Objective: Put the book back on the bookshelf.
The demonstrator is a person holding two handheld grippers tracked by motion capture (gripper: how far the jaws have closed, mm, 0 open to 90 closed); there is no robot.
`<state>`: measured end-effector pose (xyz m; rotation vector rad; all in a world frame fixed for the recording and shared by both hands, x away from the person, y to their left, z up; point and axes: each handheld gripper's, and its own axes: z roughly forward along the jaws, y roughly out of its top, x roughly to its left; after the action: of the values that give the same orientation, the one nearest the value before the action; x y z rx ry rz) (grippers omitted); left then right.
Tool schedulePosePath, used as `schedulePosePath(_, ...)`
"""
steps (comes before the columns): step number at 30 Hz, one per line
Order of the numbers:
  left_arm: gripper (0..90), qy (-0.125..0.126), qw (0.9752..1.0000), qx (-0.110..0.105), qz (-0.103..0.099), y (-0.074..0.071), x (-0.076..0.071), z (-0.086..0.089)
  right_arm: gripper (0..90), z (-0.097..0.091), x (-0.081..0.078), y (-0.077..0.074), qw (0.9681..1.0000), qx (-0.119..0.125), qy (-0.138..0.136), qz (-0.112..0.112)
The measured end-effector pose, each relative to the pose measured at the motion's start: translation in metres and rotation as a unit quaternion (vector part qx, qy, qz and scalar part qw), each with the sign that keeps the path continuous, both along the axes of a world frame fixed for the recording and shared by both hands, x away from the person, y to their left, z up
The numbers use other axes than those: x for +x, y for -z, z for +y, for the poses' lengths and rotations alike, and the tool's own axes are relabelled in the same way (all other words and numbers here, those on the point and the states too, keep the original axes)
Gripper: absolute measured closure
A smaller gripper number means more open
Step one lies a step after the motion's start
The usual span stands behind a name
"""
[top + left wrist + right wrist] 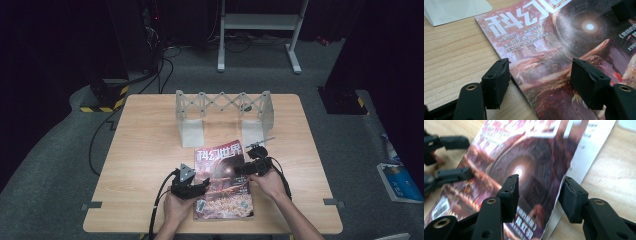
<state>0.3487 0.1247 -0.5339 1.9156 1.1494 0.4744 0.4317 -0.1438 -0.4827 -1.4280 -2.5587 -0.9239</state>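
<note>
High view: magazine [223, 180] lies near the table's [145, 150] front edge; left gripper view: left gripper [540, 75] gapes astride its spine, gripping nothing; right gripper view: right gripper [539, 195] brackets the lifted cover edge, unpinched, so opening apparently awaits a pinch

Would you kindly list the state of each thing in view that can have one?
magazine: flat on the table, its right cover edge lifted.
left gripper: open, jaws astride the magazine's left edge.
right gripper: open, jaws astride the lifted cover edge.
folding rack: upright, stretched out.
</note>
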Motion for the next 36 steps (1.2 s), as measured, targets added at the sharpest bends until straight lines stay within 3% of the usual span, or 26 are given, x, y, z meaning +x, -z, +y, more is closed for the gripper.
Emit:
schedulePosePath(2, 31.9, 0.0, 1.0, 0.0, 0.0, 0.0, 0.0, 0.0, 52.2, 0.001, 0.0, 0.001, 1.0, -0.007, -0.003, 0.0)
schedulePosePath(5, 32.0, 0.001, 1.0, 0.002, -0.001, 0.0, 0.0, 0.0, 52.1, 0.003, 0.004, 0.004, 1.0, 0.005, 0.004, 0.001)
schedulePosePath(11, 32.0, 0.001, 1.0, 0.002, -0.002, 0.0, 0.0, 0.0, 53.5, 0.017, 0.001, 0.006, 0.9999, 0.0, -0.016, -0.006)
schedulePosePath(15, 32.0, 0.001, 1.0, 0.002, -0.002, 0.0, 0.0, 0.001, 57.2, 0.013, 0.004, 0.007, 0.9999, 0.006, -0.009, 0.012)
schedulePosePath(22, 31.8, 0.005, 1.0, 0.002, -0.001, 0.0, 0.001, 0.001, 63.0, 0.014, 0.005, 0.009, 0.9998, 0.001, -0.021, -0.004)
schedulePosePath(36, 26.1, 0.015, 0.9999, 0.002, 0.005, -0.001, 0.0, 0.003, 85.8, 0.01, -0.002, 0.008, 0.9979, 0.014, -0.05, -0.039)
